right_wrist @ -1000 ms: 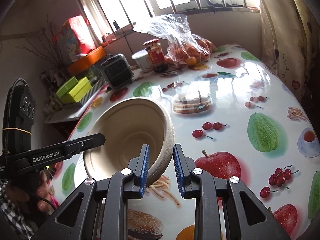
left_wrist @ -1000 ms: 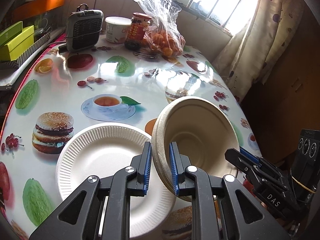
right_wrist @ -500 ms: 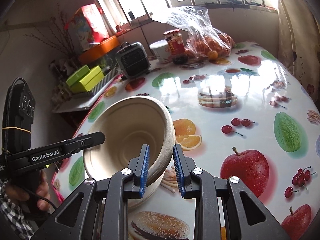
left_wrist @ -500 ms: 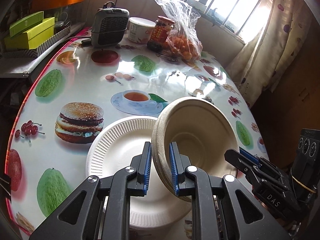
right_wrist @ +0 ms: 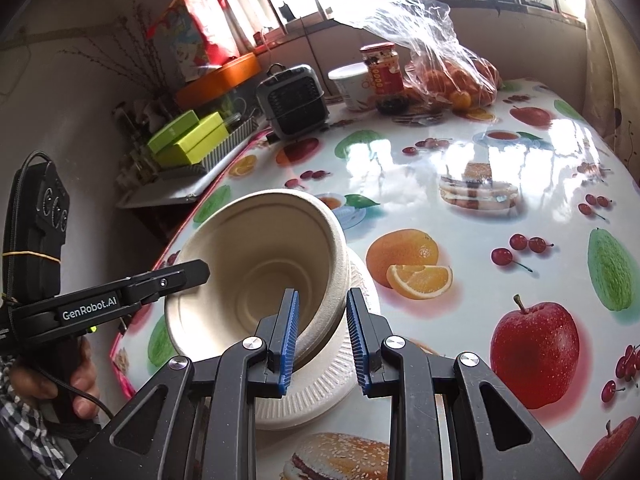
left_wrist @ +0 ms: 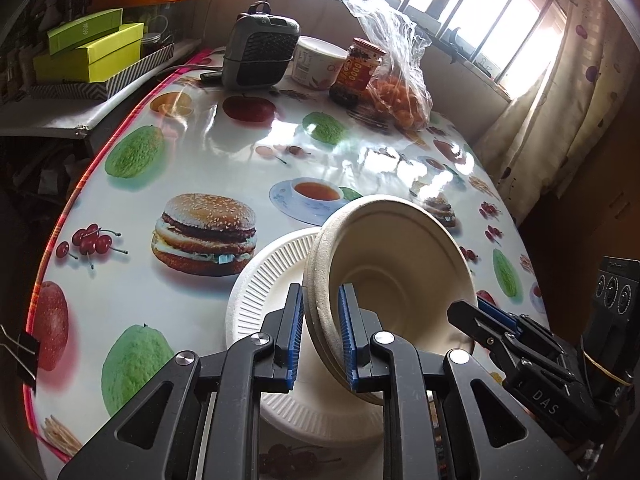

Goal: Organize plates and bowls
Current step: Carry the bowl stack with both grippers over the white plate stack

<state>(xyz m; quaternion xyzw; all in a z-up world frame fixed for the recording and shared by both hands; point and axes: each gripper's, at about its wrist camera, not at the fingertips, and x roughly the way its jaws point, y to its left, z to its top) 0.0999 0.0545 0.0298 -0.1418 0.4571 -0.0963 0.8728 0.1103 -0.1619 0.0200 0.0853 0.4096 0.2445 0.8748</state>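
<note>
Left gripper (left_wrist: 319, 334) clamped on bowl (left_wrist: 394, 264) rim; right gripper (right_wrist: 322, 338) clamped on opposite rim. Bowl tilted, hanging just over ribbed plate (left_wrist: 264, 284) on worktop (left_wrist: 192, 160), near printed burger. Cannot tell whether bowl touches plate.

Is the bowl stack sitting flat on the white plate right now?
No, the bowl stack is tilted, held by its rim between the left gripper and right gripper over the white plate.
</note>
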